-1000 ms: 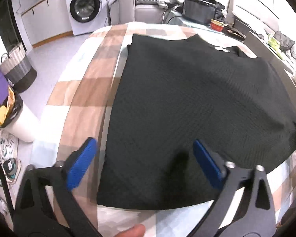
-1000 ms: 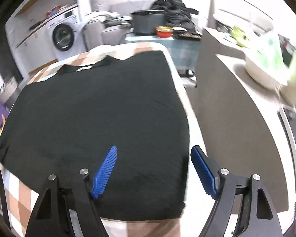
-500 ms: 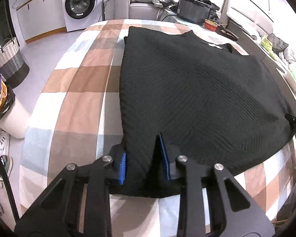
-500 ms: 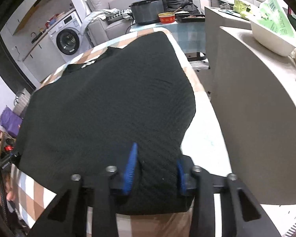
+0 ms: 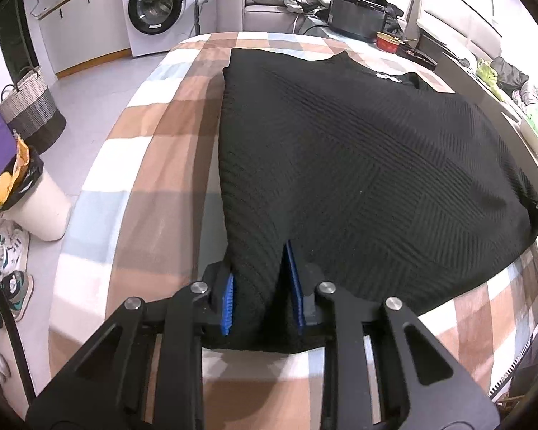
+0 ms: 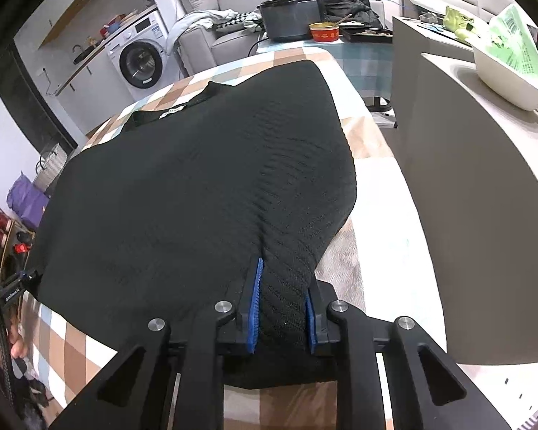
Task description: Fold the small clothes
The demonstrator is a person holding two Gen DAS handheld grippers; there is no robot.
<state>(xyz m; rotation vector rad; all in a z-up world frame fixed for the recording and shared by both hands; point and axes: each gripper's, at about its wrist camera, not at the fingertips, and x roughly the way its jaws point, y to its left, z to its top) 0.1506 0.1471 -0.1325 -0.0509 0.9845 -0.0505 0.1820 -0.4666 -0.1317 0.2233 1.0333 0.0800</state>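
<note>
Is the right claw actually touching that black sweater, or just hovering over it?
Touching. In the right wrist view the right claw has a bunched fold of the black sweater between its blue pads, and the jaws are closing on it.

You could read no text with certainty. The white neck label (image 5: 388,76) on the black garment (image 5: 358,165) and the print on the washing machine (image 5: 154,10), upper left, stayed illegible.

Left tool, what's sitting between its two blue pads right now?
A pinched-up fold of the black sweater sits between the left tool pads, seen in the left wrist view.
</note>
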